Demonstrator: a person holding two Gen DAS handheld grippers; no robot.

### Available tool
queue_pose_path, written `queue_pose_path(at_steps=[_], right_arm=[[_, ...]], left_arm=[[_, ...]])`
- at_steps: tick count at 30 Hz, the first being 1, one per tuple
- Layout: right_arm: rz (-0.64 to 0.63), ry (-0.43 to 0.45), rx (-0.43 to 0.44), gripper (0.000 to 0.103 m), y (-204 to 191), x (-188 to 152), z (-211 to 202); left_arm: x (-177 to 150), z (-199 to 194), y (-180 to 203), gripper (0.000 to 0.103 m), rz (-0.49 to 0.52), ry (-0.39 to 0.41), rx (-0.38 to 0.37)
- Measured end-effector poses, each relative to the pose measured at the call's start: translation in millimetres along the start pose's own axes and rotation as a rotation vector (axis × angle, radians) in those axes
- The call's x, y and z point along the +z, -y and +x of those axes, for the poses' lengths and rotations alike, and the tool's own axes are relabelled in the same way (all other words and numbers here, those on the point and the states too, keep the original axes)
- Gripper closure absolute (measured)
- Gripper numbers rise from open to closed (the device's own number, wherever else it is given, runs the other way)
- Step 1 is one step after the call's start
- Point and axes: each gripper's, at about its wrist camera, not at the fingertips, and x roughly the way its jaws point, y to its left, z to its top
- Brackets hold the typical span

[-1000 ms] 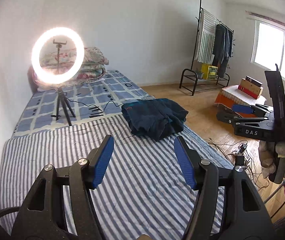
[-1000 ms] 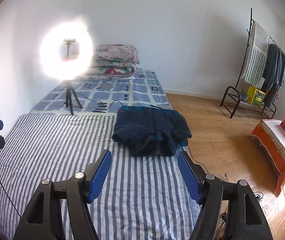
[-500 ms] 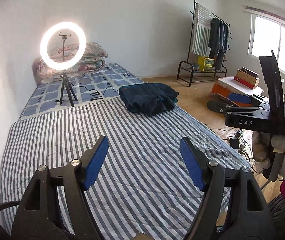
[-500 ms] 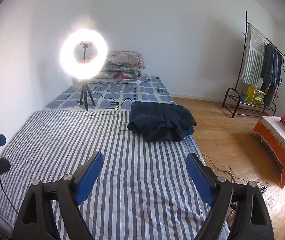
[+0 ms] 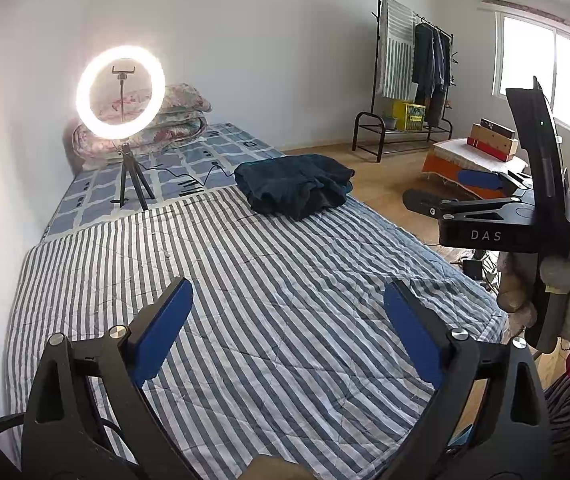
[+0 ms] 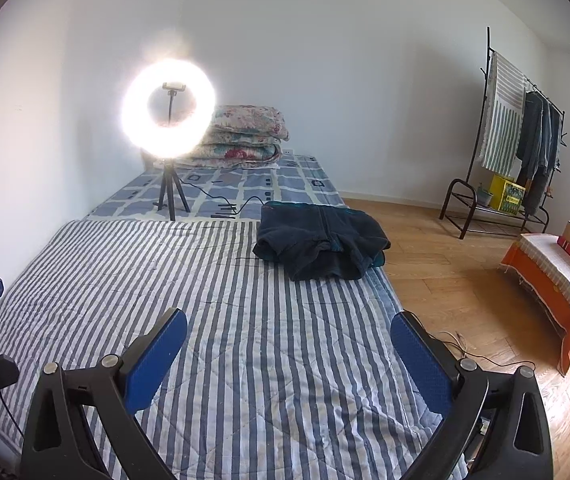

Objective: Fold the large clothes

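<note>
1. Two claws hung over the striped bedspread [image 5: 285, 320] at this moment, and both stood wide with nothing between the blue pads; their jaws had just been spreading apart.
2. Far left, the ring light [image 5: 120, 92] on its tripod stood on the checked sheet, its cable [image 6: 221, 200] trailing towards the garment. That was a likely snag: a claw reaching long for the far edge of the cloth could hook the cable and tip the light.
3. Left claw [image 5: 287, 334]: open over bare stripes at the near end of the bed, touching nothing.
4. The dark blue garment [image 5: 295, 184] lay bunched in a rough bundle near the bed's right edge, at the seam between stripes and checks, well ahead of both claws.
5. Risk two, as I read it: the bundle sat so close to the edge that a one-sided tug could drag it onto the wooden floor [image 6: 445, 260].
6. Risk three: layers were heaped, so a pinch might take several thicknesses and spoil the spread-out.
7. Right claw [image 6: 289, 354]: gaping too, over stripes, the garment ahead and slightly right of centre, well apart.
8. Far right stood the clothes rack [image 6: 517, 148], clear of the work.
</note>
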Motion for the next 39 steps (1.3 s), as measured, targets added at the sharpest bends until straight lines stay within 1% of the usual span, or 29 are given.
queue_pose_path(at_steps=[4,6,11,15,22,39], right_arm=[[0.001,0.0,0.0,0.0,-3.3,0.3,1.6],[0.006,0.004,0.005,0.0,-3.4,-0.6,0.5],[0.006,0.006,0.003,0.0,-6.1,-1.6,0.0],[0.0,0.004,0.004,0.0,-8.1,-2.3,0.8],[0.0,-0.001,0.008,0.0,-8.8,-2.6,2.2],[0.005,-0.002,0.011,0.0,-8.3,-2.3,0.4]], left_arm=[[-0.9,-1.3,1.5,0.002,0.004,0.006,0.017],[-1.3,-1.8,0.7,0.002,0.005,0.01,0.031],[-1.4,-4.5,-1.4,0.001,-0.006,0.02,0.035],[-1.3,-5.7,-2.8,0.0,-0.005,0.034,0.065],[-2.6,-4.3,-3.7,0.0,0.001,0.032,0.09],[-3.9,-2.1,-4.0,0.0,0.009,0.028,0.093]])
